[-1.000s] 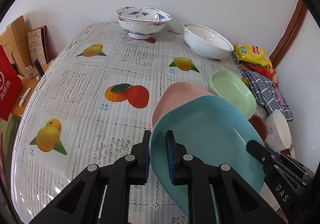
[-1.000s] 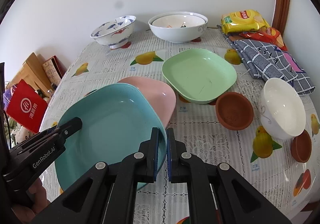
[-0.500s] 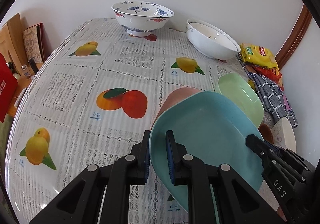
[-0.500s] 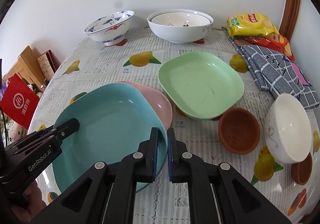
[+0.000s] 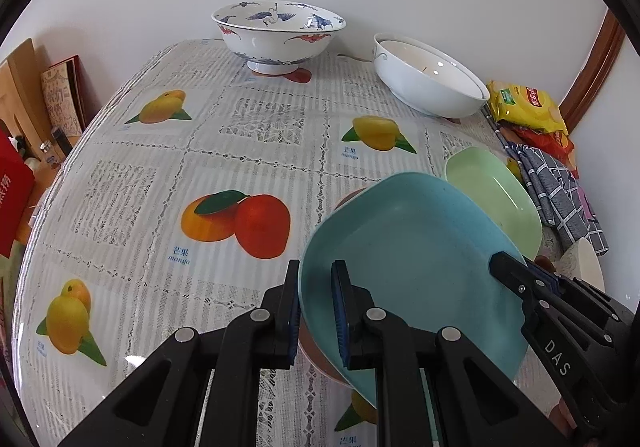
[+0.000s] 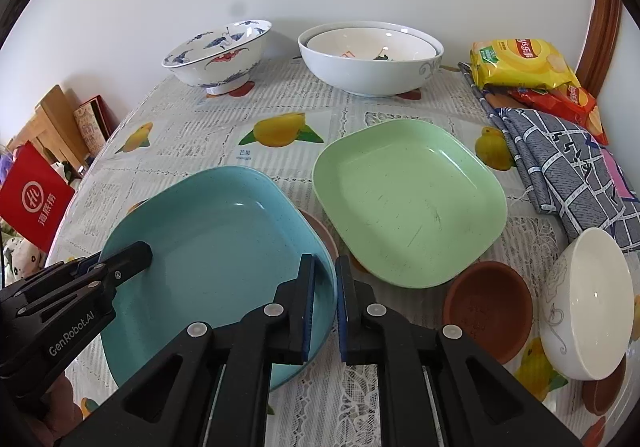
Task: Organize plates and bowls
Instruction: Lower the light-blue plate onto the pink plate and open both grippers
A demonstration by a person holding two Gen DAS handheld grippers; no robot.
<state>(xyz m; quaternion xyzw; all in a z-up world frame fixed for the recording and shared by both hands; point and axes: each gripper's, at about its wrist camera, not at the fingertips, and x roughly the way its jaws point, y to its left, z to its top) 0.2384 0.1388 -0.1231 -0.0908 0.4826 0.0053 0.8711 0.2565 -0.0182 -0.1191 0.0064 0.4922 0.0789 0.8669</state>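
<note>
A blue square plate [image 5: 416,251] [image 6: 216,247] is held by both grippers over a pink plate [image 5: 347,197] [image 6: 320,231], which shows only as a sliver under it. My left gripper [image 5: 316,295] is shut on the blue plate's left rim. My right gripper [image 6: 325,291] is shut on its right rim. A green plate [image 6: 408,199] [image 5: 496,195] lies to the right on the table.
A blue-patterned bowl [image 6: 218,55] and nested white bowls [image 6: 370,57] stand at the back. A brown bowl [image 6: 488,305], a white bowl [image 6: 586,307], a checked cloth [image 6: 568,167] and snack bags [image 6: 520,63] lie right. The table's left edge [image 5: 60,175] drops to clutter.
Both grippers have carried the blue plate forward over the pink plate, which is now almost fully covered.
</note>
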